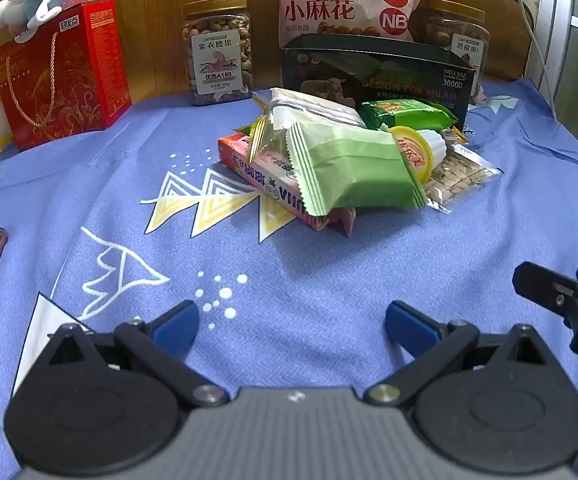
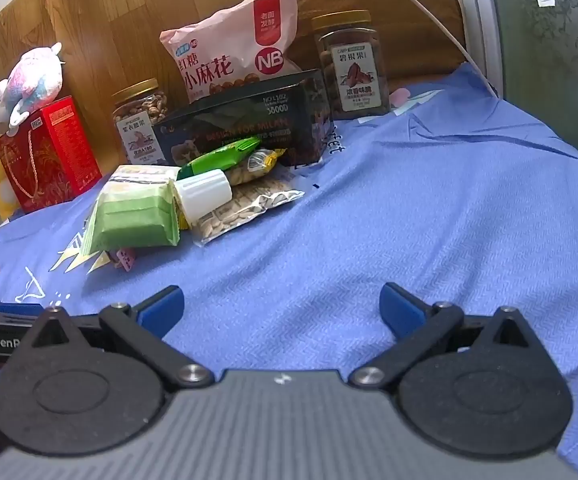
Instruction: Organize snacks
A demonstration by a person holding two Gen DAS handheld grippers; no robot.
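a heap of snacks sits toward the far middle of a blue woven cloth (image 1: 329, 272) printed with white and yellow triangles. on top lies a flat, matte green packet (image 1: 353, 168) with crimped, saw-toothed ends, resting on a long pink carton (image 1: 257, 172). just right of it a small ribbed white cup (image 1: 429, 148) with a yellow foil lid lies on its side, over a clear crinkly bag of seeds (image 1: 461, 180). a glossy green wrapper (image 1: 405, 114) leans against a dark open cardboard box (image 1: 373, 68) behind the heap. a puffy pink bag (image 1: 345, 0) stands behind that box, with gold-lidded clear plastic nut jars (image 1: 219, 52) either side. far left is a red gift box (image 1: 61, 76) with a cord handle. the left gripper (image 1: 293, 320) and right gripper (image 2: 283, 306) both hover near, blue pads spread wide, nothing between them
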